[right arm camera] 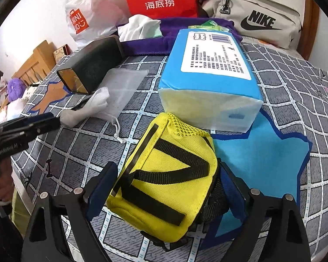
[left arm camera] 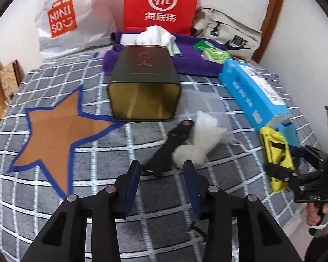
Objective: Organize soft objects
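From the left wrist we see our left gripper (left arm camera: 161,170) with its jaws apart and nothing between them, hovering just short of the white sock (left arm camera: 194,144) and black sock (left arm camera: 170,150), which lie loose in front of the open tin box (left arm camera: 144,87); sorting looks barely begun, with open bedspread toward the orange star (left arm camera: 52,139). From the right wrist, our right gripper (right arm camera: 164,187) straddles the yellow pouch (right arm camera: 164,179), pads apparently pressing its sides, just in front of the blue tissue pack (right arm camera: 210,76); the bed edge is near, left of the tin box.

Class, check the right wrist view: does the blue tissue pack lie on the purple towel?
No. The blue tissue pack lies on the checked sheet, with the purple towel behind it.
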The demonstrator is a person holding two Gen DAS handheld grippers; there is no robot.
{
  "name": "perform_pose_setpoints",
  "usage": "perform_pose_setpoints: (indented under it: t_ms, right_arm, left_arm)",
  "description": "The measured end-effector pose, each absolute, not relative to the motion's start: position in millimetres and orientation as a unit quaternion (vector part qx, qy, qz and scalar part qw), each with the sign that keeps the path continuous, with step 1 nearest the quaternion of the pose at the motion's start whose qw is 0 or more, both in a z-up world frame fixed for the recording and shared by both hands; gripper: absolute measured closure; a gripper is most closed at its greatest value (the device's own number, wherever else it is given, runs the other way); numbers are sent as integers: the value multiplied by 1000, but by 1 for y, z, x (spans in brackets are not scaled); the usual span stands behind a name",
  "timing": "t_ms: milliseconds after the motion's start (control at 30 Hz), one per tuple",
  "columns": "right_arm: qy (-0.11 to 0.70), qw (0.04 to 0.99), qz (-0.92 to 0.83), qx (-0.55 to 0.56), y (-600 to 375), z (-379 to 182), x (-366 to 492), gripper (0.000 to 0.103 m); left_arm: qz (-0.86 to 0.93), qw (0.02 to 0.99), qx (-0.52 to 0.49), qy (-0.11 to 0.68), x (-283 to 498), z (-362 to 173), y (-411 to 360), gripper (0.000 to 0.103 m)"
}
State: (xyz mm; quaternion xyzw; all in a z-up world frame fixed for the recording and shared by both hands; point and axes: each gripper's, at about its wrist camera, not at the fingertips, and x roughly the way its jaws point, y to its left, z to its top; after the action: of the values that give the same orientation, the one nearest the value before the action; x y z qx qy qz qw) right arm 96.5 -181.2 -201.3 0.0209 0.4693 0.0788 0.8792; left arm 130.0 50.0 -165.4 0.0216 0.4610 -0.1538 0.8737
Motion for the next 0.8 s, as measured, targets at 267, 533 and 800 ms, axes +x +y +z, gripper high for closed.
perform_pose_setpoints:
  t_ms: [267, 533, 800]
  right_arm:
    - [472, 877, 90, 6, -184, -201, 92, 17]
    - [472, 877, 91, 1, -183, -202, 91, 17]
    - [482, 872, 86, 6, -195, -199, 84, 21]
  left_arm:
    - [-158, 869, 47, 467, 142, -170, 49, 64]
    - [-148, 871, 77, 462, 149, -177, 32, 72]
    - [-124, 876, 70, 461, 130, -165, 61, 92]
